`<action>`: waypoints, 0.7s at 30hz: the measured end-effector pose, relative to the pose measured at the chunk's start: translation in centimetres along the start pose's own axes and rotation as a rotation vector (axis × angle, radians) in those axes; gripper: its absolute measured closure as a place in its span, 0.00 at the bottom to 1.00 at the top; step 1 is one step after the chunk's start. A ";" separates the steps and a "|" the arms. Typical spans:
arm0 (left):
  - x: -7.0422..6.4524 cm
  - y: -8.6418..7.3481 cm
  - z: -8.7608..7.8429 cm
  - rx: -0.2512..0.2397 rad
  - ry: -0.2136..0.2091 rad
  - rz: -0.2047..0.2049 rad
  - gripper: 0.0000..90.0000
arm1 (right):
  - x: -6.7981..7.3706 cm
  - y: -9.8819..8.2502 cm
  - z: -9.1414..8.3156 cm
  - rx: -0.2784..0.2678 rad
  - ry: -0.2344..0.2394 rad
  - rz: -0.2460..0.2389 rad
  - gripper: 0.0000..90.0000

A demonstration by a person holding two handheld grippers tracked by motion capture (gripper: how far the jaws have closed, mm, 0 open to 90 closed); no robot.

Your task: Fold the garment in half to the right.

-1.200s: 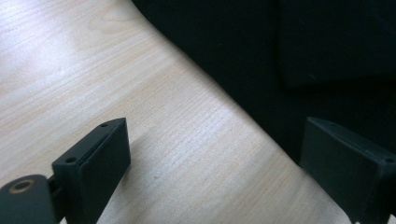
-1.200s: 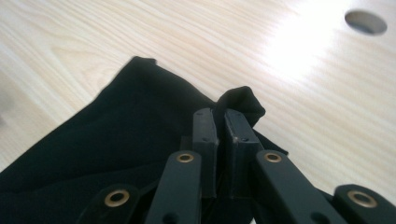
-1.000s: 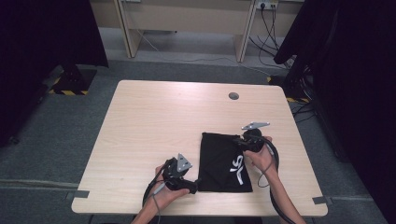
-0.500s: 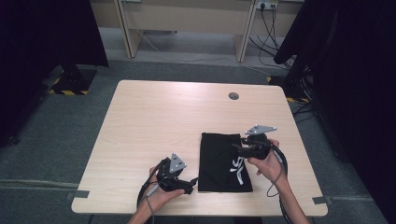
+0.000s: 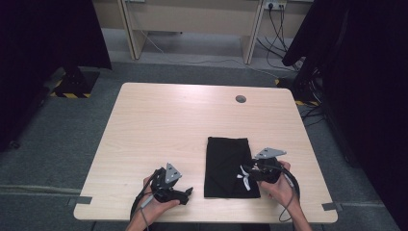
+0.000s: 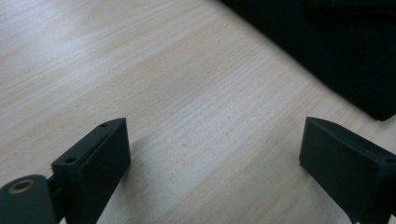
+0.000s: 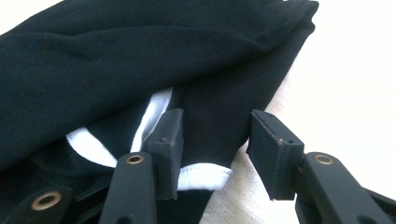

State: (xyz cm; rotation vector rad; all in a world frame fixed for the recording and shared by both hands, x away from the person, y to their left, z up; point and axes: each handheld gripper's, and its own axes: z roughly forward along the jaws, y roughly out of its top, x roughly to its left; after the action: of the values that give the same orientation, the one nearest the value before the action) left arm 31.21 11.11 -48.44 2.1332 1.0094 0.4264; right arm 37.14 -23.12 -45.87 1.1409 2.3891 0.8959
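right gripper (image 5: 251,172) moved nearer | black cloth (image 5: 226,163) folded flat (white drawstring) | both grippers open, left gripper (image 5: 185,192) wide

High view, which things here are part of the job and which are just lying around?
Likely in the job:
- black cloth bag with its white drawstring
- right gripper, jaws open at the bag's edge
- left gripper, jaws open over bare wood beside the bag

Just there:
- table and its round cable hole
- floor cables
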 end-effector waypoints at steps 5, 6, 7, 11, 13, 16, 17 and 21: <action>0.4 -0.4 -0.3 -0.003 0.005 -0.007 0.07 | 0.2 0.6 -1.4 -0.043 -0.011 -0.006 0.58; 0.6 -0.5 -0.4 -0.001 0.004 -0.006 0.07 | 0.5 0.7 -1.8 -0.057 -0.006 -0.013 0.57; 0.7 -0.5 -0.5 0.000 0.005 -0.004 0.07 | 0.8 0.8 -2.1 -0.066 0.000 -0.016 0.57; 1.2 -0.8 -0.8 0.004 0.001 -0.007 0.05 | 2.0 0.8 -2.5 -0.078 0.052 -0.019 0.51; 1.5 -1.0 -0.9 0.006 0.009 -0.021 0.03 | 2.7 0.8 -2.4 -0.081 0.079 -0.025 0.50; 1.7 -1.1 -1.0 0.008 0.007 -0.020 0.03 | 3.6 0.7 -2.0 -0.077 0.090 -0.046 0.50; 1.8 -1.2 -1.1 0.008 0.002 -0.018 0.03 | 3.8 0.7 -1.8 -0.071 0.093 -0.052 0.50; 2.0 -1.3 -1.2 0.009 0.009 -0.021 0.03 | 4.4 0.2 -0.4 -0.019 0.098 -0.072 0.51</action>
State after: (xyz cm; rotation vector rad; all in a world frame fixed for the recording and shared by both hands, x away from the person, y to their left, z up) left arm 31.16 13.79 -48.57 2.1280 1.0402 0.4229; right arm 34.29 -19.78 -45.59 1.0186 2.4772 0.9687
